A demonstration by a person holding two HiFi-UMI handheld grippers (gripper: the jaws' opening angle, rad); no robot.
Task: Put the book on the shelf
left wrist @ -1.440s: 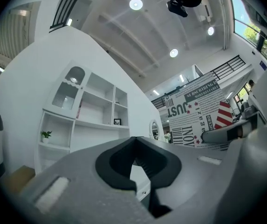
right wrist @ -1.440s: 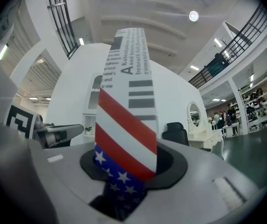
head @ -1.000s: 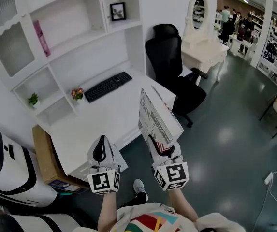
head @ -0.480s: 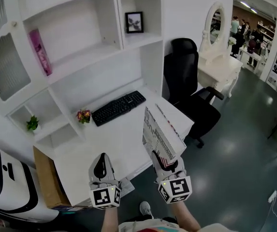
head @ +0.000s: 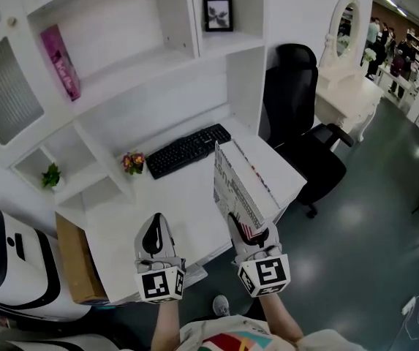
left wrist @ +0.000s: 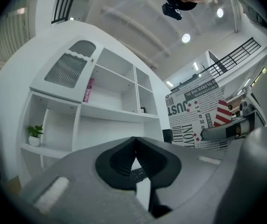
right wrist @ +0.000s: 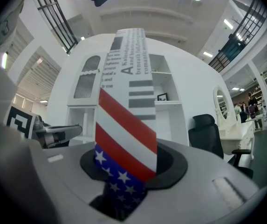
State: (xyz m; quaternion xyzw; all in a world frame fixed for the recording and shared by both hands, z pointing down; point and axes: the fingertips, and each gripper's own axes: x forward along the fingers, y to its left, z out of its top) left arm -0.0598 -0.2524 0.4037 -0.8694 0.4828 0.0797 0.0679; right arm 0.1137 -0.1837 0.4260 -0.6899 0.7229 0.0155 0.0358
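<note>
- The right gripper (head: 247, 232) sat low in the middle of the head view. Its jaws were clamped on the bottom end of the book (head: 235, 185). In the right gripper view the stars-and-stripes corner of the cover was wedged between the pads.
- The book stood nearly upright, held in the air above the front right part of the white desk (head: 172, 196), well apart from the shelves.
- Its cover carried newspaper-style print, with a red, white and blue flag patch at the gripped end.
- The left gripper (head: 155, 229) hung just left of the right one, over the desk's front edge. Its jaws were closed tip to tip with nothing held.
- The shelf unit (head: 129, 28) filled the upper left of the head view. A pink book (head: 61, 63) leaned in its wide upper bay, and a framed picture (head: 218, 13) stood in the narrow bay at upper centre.
- A black keyboard (head: 189, 150) lay on the desk with a small flower pot (head: 132, 162) to its left. A green plant (head: 50, 175) sat in a low cubby at far left.
- A black office chair (head: 300, 123) stood right of the desk.
</note>
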